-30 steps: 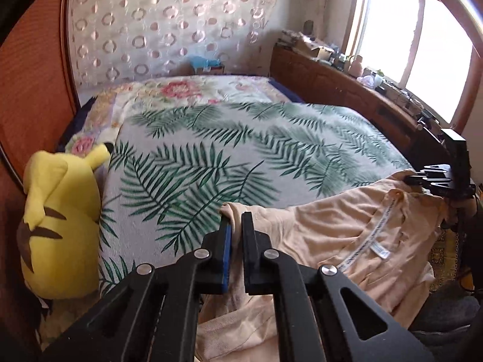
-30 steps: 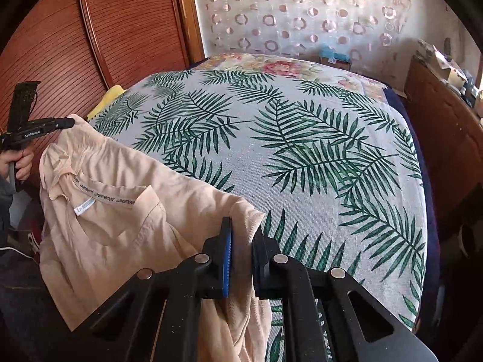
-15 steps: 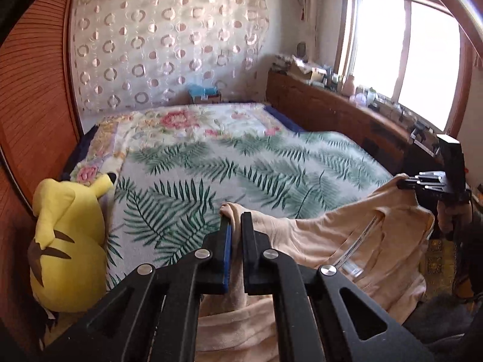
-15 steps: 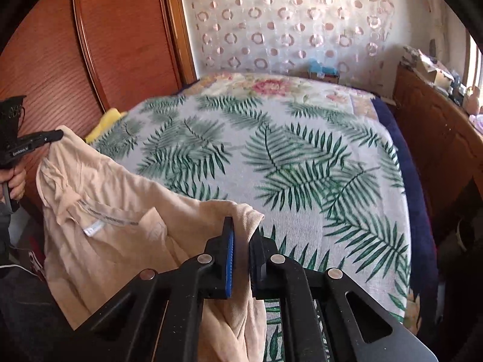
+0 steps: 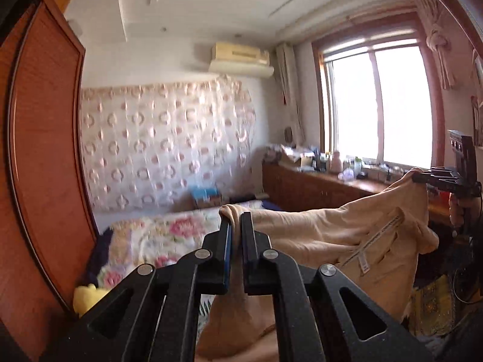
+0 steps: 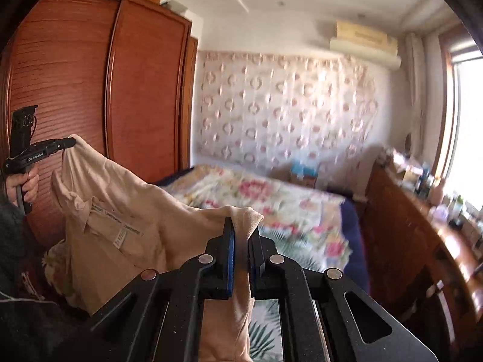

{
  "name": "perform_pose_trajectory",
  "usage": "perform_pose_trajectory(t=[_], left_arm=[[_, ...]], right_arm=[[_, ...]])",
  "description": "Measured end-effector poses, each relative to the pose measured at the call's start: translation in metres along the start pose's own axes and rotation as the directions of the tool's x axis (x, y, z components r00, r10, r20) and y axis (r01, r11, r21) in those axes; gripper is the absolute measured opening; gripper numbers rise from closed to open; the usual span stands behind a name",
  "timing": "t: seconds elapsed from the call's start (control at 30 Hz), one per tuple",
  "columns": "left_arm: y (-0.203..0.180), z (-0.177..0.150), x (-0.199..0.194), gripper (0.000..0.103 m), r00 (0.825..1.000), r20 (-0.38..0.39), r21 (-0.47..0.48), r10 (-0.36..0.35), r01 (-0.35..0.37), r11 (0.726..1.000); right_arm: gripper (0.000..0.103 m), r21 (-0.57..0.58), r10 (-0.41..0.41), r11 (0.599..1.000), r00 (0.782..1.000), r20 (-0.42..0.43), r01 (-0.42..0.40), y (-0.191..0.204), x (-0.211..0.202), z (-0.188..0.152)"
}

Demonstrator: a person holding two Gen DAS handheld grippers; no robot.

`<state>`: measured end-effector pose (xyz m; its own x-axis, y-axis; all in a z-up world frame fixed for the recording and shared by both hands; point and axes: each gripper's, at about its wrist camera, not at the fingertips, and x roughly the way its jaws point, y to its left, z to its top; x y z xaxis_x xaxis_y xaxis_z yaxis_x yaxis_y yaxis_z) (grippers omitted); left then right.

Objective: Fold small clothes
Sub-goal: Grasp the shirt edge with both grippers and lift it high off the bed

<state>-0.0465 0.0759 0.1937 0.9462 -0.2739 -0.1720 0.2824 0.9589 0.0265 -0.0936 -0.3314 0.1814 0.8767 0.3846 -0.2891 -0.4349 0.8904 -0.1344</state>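
Note:
A peach shirt (image 5: 332,235) hangs in the air between my two grippers, its collar and white neck label (image 5: 363,267) facing me. My left gripper (image 5: 236,229) is shut on one shoulder corner of the shirt. My right gripper (image 6: 241,232) is shut on the other shoulder corner of the shirt (image 6: 145,217). The right gripper also shows at the far right of the left wrist view (image 5: 418,176), and the left gripper at the far left of the right wrist view (image 6: 71,142). The shirt's body droops below both grippers, above the near end of the bed.
The bed (image 6: 271,199) with floral and palm-leaf covers lies ahead and below. A wooden wardrobe (image 6: 90,96) stands on the left. A cluttered wooden sideboard (image 5: 317,181) runs under the window on the right. A yellow plush toy (image 5: 87,297) lies low at the left.
Both grippers have risen and tilted upward with the shirt, lifting it off the bed. The views now show the wall and ceiling more than the bedcover.

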Motion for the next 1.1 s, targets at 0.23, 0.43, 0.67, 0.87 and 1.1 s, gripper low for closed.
perform_pose_trajectory(t=[0.23,0.43,0.67,0.87,1.1], left_arm=[[0.009,0.039,-0.024,0.006,0.994,0.107,-0.003,0.020,-0.019,1.000],[0.015,0.061,-0.039,0.006,0.985,0.168,0.012,0.045,-0.048,0.999],[0.033,0.067,-0.013,0.006,0.977,0.177,0.001,0.116,-0.118,0.993],[0.056,0.044,0.084,0.006,0.981,0.087,-0.030,0.174,-0.172,0.985],[0.084,-0.035,0.217,0.006,0.972,-0.085,-0.033,0.220,-0.224,0.974]], right_arm=[[0.007,-0.066,-0.031,0.997,0.991,0.130,0.040,0.009,-0.060,0.047],[0.007,-0.088,-0.041,0.994,0.978,0.206,0.060,0.013,-0.097,0.070],[0.007,-0.098,-0.080,0.990,0.976,0.200,0.101,0.011,-0.066,0.066],[0.007,-0.096,-0.132,0.986,0.988,0.075,0.139,0.007,0.039,0.072],[0.007,-0.065,-0.099,0.993,0.991,-0.091,0.094,-0.005,0.196,0.021]])
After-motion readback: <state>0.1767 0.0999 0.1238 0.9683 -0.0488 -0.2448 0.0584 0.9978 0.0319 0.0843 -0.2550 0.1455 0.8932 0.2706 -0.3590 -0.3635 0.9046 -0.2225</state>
